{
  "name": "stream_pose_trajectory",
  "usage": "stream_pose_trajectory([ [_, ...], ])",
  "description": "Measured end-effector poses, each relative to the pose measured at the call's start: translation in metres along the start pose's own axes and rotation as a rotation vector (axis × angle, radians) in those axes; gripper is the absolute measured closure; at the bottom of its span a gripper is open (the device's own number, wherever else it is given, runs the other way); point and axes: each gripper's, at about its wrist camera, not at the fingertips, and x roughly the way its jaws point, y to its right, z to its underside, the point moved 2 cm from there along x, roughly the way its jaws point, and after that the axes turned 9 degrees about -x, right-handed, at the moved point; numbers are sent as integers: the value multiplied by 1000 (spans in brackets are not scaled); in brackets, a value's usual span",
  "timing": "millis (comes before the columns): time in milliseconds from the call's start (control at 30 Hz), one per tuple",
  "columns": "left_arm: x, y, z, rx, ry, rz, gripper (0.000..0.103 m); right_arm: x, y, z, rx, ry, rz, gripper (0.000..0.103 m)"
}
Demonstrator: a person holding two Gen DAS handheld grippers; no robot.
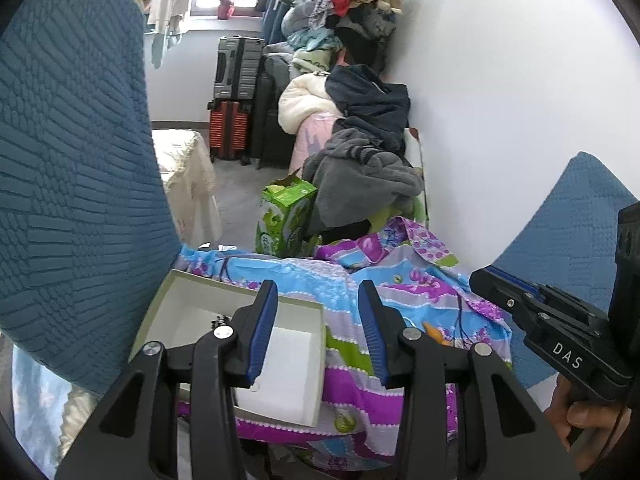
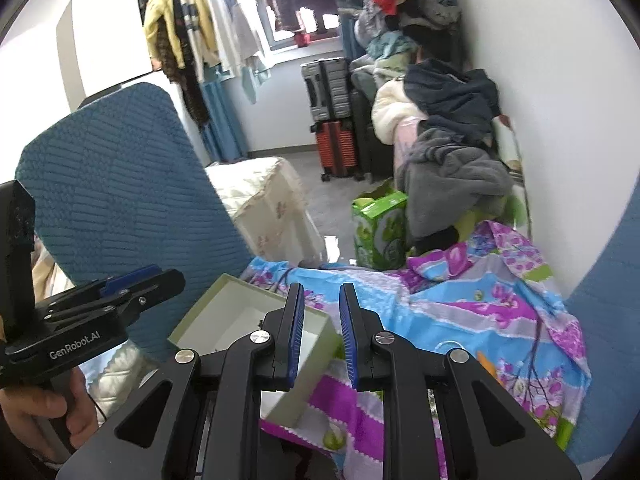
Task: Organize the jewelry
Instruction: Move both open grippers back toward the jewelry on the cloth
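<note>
Left wrist view: we find the left gripper [image 1: 318, 292] with its jaws standing moderately apart and nothing between them. Below and to the near left lies an open pale-green box [image 1: 298, 364] with a white lining, resting on a flowered bedsheet [image 1: 408, 280] of purple, blue and green. A small dark piece of jewelry [image 1: 219, 322] sits inside the box, partly hidden behind the left finger; we cannot tell its kind. A blue quilted chair back [image 1: 76, 184] fills the left side. At the right edge the right gripper [image 1: 480, 278] enters, held by a hand [image 1: 588, 420]. Farther off stand a green carton [image 1: 286, 212], a grey garment heap [image 1: 360, 176] and stacked suitcases [image 1: 234, 96].

Right wrist view: we note the right gripper [image 2: 319, 294] with jaws narrowly parted, a slim gap between the blue pads, gripping nothing. The open box [image 2: 316, 364] lies near, left of centre, on the bedsheet [image 2: 480, 304]. The left gripper [image 2: 168, 274] shows at the left, in a hand [image 2: 40, 416], in front of the chair back [image 2: 120, 184].
</note>
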Motion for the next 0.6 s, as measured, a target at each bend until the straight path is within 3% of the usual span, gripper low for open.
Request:
stream_pose_trajectory([
  [267,10,33,23,30,-39,51,60,-23,25,24,27,4,76,87],
  [600,29,64,57,75,-95,45,60,-42,61,67,80,-36,150,87],
])
